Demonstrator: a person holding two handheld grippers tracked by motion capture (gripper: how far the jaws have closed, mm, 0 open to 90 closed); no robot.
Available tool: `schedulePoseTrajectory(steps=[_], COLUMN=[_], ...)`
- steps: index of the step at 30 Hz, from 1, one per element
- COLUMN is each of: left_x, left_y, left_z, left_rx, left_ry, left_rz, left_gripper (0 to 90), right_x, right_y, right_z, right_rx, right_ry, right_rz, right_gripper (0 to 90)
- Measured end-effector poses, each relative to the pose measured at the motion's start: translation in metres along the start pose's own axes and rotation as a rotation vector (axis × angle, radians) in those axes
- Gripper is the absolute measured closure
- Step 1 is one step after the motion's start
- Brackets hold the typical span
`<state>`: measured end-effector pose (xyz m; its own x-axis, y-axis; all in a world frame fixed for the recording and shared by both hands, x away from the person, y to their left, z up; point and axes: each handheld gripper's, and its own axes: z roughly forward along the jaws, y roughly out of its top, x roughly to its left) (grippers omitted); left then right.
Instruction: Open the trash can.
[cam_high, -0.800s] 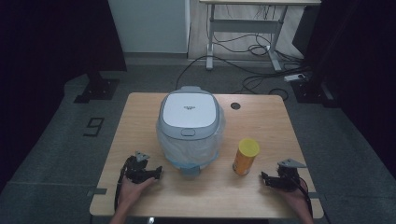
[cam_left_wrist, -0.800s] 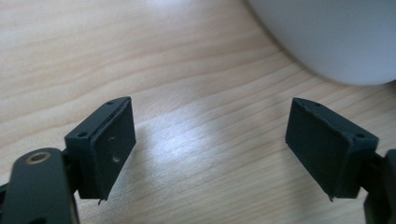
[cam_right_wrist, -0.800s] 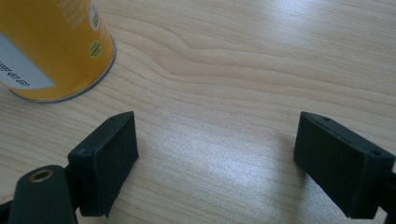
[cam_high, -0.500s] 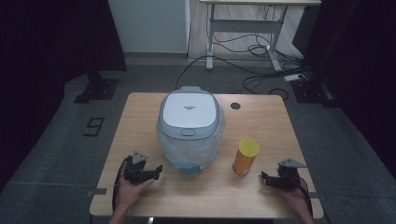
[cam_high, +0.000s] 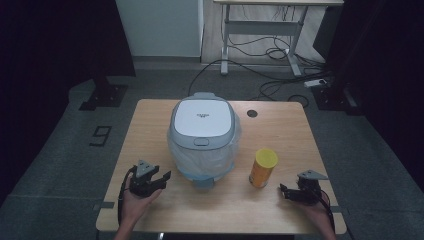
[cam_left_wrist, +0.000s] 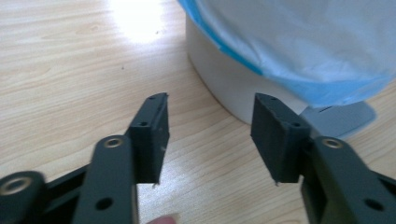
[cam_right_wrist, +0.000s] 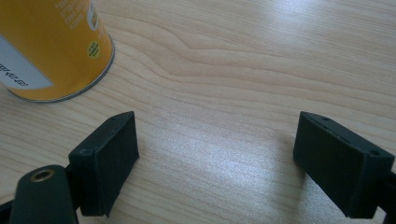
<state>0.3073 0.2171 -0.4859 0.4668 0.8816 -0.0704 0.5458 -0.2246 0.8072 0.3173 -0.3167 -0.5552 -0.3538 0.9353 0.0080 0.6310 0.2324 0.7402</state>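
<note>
A white lidded bin (cam_high: 202, 132) lined with a pale blue bag (cam_left_wrist: 303, 42) stands mid-table. To its right stands a yellow can (cam_high: 263, 167), upright. My left gripper (cam_high: 164, 177) rests on the table at the bin's front left, held by a hand. Its jaws are open with nothing between them, and they point at the bin's white base (cam_left_wrist: 224, 79). In its own view the left gripper (cam_left_wrist: 211, 100) stands just short of that base. My right gripper (cam_high: 283, 189) lies at the front right, open wide and empty. In its own view the right gripper (cam_right_wrist: 217, 121) has the can (cam_right_wrist: 46, 46) ahead to the left.
The wooden table (cam_high: 150, 120) has a round cable hole (cam_high: 252, 113) at the back right. A grey pedal (cam_left_wrist: 341, 119) juts from the bin's front. Beyond the table are a dark floor, cables and a desk frame (cam_high: 260, 30).
</note>
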Motion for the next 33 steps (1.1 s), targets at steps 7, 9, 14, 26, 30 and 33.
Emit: schedulePoseTrajectory(steps=[7,9,14,26,30,33], left_x=[0.000,-0.003,-0.006,-0.022,-0.025,-0.027], left_y=[0.010,0.017,0.028,0.076,0.089,0.094], left_z=[-0.015,-0.024,-0.038,-0.078,-0.086,-0.090], left_rx=[-0.031,-0.049,-0.084,-0.138,-0.156,-0.172], left_ry=[-0.046,-0.064,-0.102,-0.205,-0.227,-0.233], left_rz=[0.009,0.021,0.026,0.046,0.050,0.055], left_gripper=[64.8,67.8,74.4,89.8,90.0,90.0], right_x=[0.000,-0.001,-0.001,-0.001,-0.001,-0.001], right_y=[0.000,0.000,0.000,0.000,0.000,0.000], right_z=[0.000,0.000,-0.001,-0.001,0.000,-0.001], right_rx=[0.000,0.000,0.000,0.000,-0.001,0.000], right_ry=[0.001,0.002,0.002,0.002,0.002,0.002], right_rz=[0.000,-0.002,-0.002,-0.002,-0.002,-0.002], right_gripper=[13.4,13.4,13.5,13.5,13.5,13.4])
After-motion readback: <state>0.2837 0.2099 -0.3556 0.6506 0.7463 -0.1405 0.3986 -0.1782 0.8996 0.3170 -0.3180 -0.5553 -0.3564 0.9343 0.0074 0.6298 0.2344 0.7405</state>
